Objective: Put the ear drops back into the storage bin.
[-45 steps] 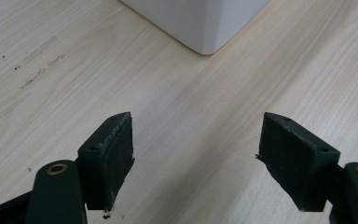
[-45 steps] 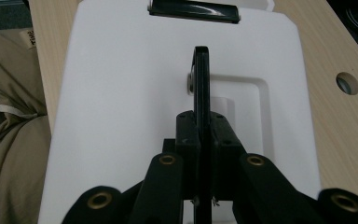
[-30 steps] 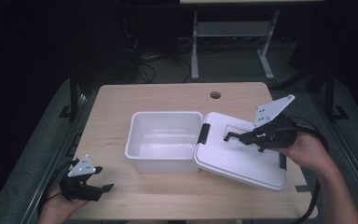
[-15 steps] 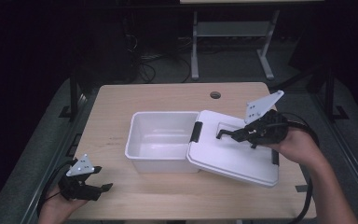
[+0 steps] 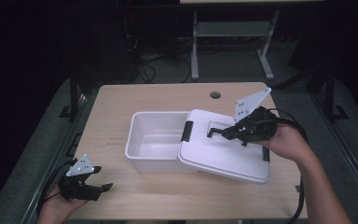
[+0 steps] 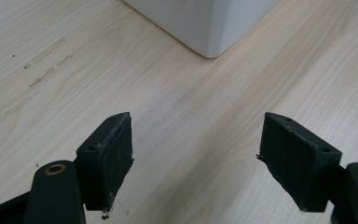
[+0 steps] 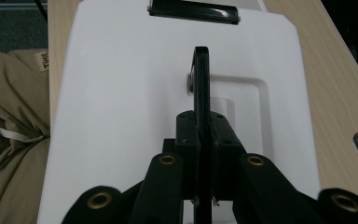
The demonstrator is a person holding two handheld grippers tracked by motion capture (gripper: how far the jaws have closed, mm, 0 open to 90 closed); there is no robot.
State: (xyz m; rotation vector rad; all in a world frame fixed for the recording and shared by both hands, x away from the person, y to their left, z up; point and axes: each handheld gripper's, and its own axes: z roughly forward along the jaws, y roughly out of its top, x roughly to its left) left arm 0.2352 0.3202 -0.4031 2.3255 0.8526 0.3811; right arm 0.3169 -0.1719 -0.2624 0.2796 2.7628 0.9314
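Gripping lid handle [image 7: 201,79] | right gripper [image 7: 202,128] | high view: lid [image 5: 219,154] overlaps bin [image 5: 156,140]

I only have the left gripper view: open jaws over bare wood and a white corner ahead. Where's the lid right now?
Observer: The white lid is tilted, its left edge propped on the right rim of the white bin, the rest lying toward the table.
Operator: Is the other gripper holding it?
Observer: Yes. The right gripper is shut on the lid's black handle, which stands upright between its jaws.
Operator: Anything inside the bin?
Observer: In the high view the part not under the lid looks empty.
Operator: And where is my gripper relative to it?
Observer: The left gripper is at the table's near left corner, apart from the bin.
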